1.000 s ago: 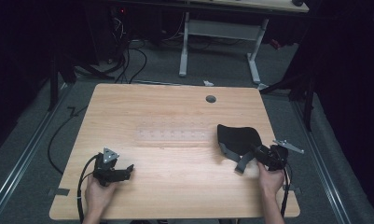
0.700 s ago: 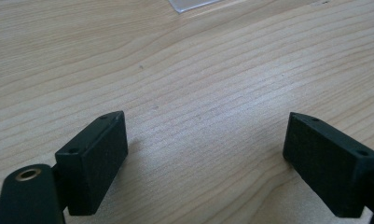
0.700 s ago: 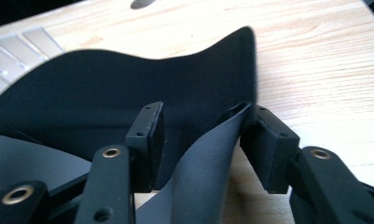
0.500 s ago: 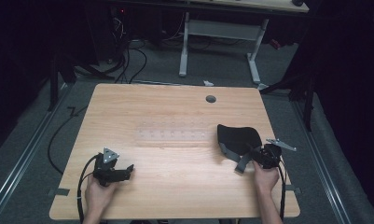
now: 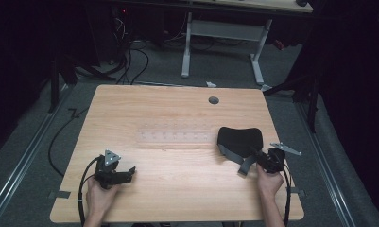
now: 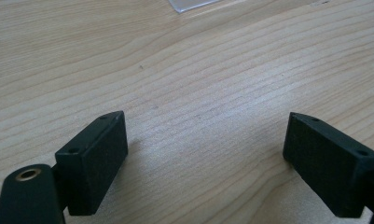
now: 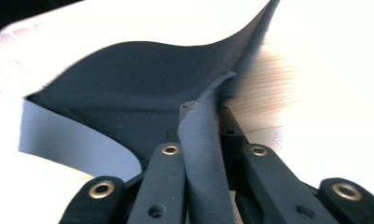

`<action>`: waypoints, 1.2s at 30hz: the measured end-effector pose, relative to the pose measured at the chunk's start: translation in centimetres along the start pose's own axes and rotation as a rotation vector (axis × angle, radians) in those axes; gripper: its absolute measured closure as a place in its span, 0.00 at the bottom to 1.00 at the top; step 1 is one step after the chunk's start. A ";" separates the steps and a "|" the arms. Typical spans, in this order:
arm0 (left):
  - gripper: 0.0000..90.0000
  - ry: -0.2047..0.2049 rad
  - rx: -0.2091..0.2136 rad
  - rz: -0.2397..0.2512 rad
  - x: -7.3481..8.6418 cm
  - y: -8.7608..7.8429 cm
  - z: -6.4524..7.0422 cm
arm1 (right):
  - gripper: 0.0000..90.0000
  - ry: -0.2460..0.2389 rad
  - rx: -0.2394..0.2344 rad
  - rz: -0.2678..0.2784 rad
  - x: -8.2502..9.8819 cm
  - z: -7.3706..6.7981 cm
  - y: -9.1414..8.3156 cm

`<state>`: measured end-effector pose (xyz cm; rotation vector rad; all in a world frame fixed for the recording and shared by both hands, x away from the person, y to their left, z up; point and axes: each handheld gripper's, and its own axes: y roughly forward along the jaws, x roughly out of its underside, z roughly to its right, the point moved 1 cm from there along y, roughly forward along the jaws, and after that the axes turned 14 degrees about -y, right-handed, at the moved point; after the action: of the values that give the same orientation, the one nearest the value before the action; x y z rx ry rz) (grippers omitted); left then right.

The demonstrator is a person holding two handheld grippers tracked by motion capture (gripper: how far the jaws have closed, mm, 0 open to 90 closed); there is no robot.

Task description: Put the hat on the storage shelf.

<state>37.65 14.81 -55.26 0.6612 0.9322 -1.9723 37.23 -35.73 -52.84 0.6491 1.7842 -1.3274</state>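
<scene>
A black cloth (image 5: 239, 138) with a grey underside lies on the wooden table (image 5: 177, 194) at the right. Its near edge is lifted and folded. My right gripper (image 5: 254, 160) sits at that edge; its jaws have just been closing and now pinch a fold of the cloth (image 7: 142, 98) between the pads, as the right gripper view (image 7: 205, 116) shows. My left gripper (image 5: 129, 173) rests low over the table at the front left. Its jaws (image 6: 203, 158) stand wide open over bare wood with nothing between them.
A clear plastic strip (image 5: 175, 137) lies flat across the table's middle, its corner at the top of the left gripper view (image 6: 194, 3). A round cable hole (image 5: 213, 100) sits near the far edge. Behind the table stand another desk's white legs (image 5: 187, 47) and floor cables.
The right gripper's jaws have closed on the cloth's near edge, drawing it up slightly. The left hand and gripper have stayed where they were.
</scene>
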 end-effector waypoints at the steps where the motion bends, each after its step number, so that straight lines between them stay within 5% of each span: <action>1: 0.15 0.000 0.000 0.000 0.0 0.0 0.0 | 0.95 0.003 -0.003 0.003 0.0 0.0 -0.1; 12: 0.12 -0.009 -0.022 0.010 0.0 0.2 0.1 | 0.96 0.041 -0.027 0.034 0.4 0.3 -1.0; 36: 0.08 -0.002 -0.029 0.003 0.2 0.3 0.3 | 0.96 0.011 -0.042 0.038 0.6 -0.3 -4.7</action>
<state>37.79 14.34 -55.36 0.6443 0.9566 -1.9527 33.12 -36.93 -50.81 0.6652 1.7946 -1.2602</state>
